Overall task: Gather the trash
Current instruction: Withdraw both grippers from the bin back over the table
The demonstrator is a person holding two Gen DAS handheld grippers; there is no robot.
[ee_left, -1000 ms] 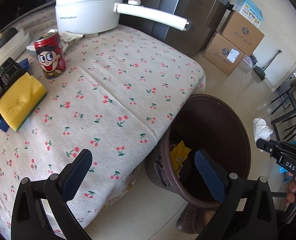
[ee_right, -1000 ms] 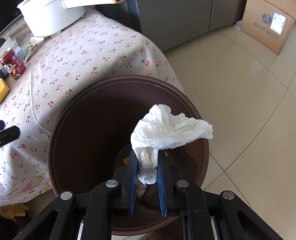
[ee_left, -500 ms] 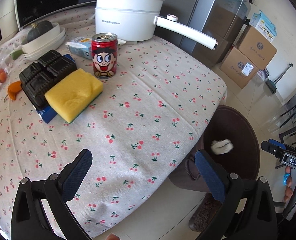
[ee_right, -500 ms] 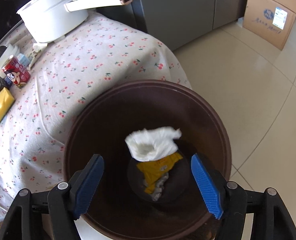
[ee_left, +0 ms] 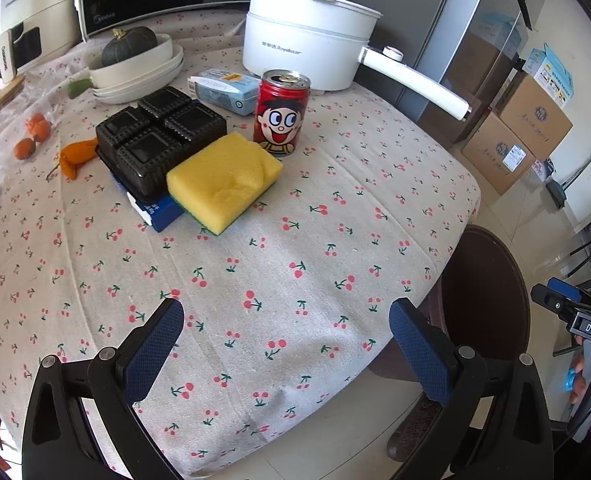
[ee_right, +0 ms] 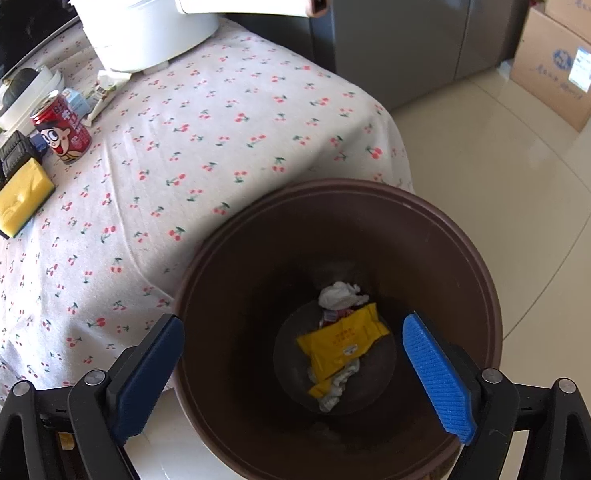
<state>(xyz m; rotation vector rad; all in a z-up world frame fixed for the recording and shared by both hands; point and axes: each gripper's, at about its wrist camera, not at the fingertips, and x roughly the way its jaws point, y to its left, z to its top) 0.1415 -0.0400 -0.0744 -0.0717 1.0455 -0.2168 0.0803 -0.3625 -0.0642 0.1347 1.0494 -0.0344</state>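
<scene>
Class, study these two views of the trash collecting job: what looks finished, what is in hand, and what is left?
Done: a crumpled tissue and a yellow wrapper lie at the bottom of the brown bin. In hand: nothing; the right gripper is open over the bin, and the left gripper is open over the table. Left: probably the red can, and perhaps the black tray.

The right tongs (ee_right: 293, 376), clamped on the crumpled white tissue (ee_right: 339, 294) a second ago, now stand wide apart and empty above the brown bin (ee_right: 491, 280). The tissue, mid-fall half a second ago, now lies at the bottom of the bin, touching the yellow wrapper (ee_right: 343, 340). The left tongs (ee_left: 287, 346) now look further across the table (ee_left: 335, 208), so the red can (ee_left: 281, 114), yellow sponge (ee_left: 223, 178) and black tray (ee_left: 159, 136) sit nearer the middle of their view, and the bin (ee_left: 487, 300) has slid toward its right edge.
</scene>
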